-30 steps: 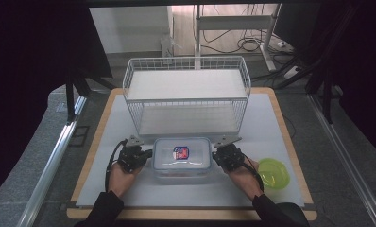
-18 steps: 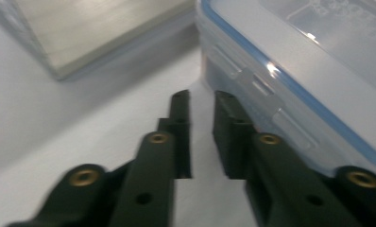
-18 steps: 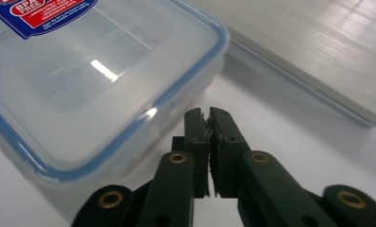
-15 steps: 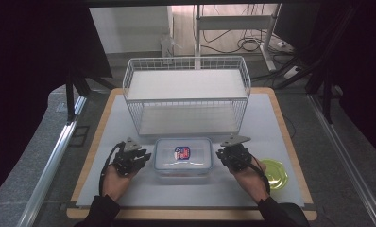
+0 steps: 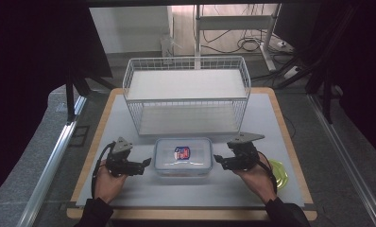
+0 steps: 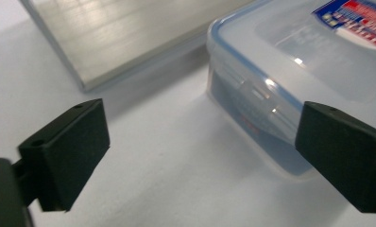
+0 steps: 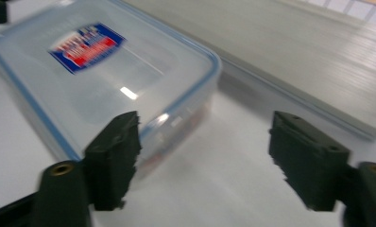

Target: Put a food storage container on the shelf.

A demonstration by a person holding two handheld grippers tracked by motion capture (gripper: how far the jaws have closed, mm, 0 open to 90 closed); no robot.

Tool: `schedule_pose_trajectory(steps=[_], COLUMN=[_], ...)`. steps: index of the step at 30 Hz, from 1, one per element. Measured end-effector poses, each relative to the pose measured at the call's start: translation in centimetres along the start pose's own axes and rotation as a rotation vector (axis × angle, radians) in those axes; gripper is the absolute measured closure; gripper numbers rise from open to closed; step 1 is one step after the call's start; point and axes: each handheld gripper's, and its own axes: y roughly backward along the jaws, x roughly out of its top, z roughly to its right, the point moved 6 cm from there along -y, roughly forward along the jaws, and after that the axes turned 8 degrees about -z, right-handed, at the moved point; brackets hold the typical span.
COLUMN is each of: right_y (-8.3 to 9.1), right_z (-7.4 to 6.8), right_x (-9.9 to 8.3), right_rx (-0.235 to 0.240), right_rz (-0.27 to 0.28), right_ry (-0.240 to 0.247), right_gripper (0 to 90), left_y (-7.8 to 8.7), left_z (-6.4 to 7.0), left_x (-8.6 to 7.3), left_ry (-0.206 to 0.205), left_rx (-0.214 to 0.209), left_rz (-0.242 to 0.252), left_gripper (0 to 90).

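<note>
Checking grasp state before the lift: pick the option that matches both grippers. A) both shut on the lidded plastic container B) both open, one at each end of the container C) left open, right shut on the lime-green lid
B: the left gripper and the right gripper flank the lidded plastic container with jaws spread.

A white table carries a wire rack, lidded container and green lid.

Left gripper low just left of container, jaws wide apart. Right gripper just right of it, jaws likewise spread.
</note>
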Motion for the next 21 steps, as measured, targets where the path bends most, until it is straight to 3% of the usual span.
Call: schedule_pose_trajectory(steps=[5,11,14,18,21], right_y=[-0.2,-0.8,-1.1,-1.9,-2.9], right_z=[-0.7,-1.3,-1.5,-1.7,-2.0], right_x=[0.5,0.9,0.9,0.9,0.9], right_rx=[0.042,0.079,0.097,0.117,0.131], right_rz=[0.019,0.022,0.021,-0.009,-0.042], right_ry=[0.029,0.044,0.045,0.035,-0.007], right_gripper=[10.8,7.9,6.9,6.8,3.9], left_y=[0.1,0.5,0.0,-1.0,-2.2], left_z=[0.2,1.4,2.0,2.5,2.8], left_x=[0.3,1.4,1.8,2.2,2.3], left_ry=[0.002,-0.01,-0.005,-0.018,-0.02], left_rx=[-0.032,-0.108,-0.145,-0.16,-0.187], left_rz=[0.01,0.019,0.005,-0.034,-0.072], left_gripper=[1.4,2.2,2.2,1.8,1.2])
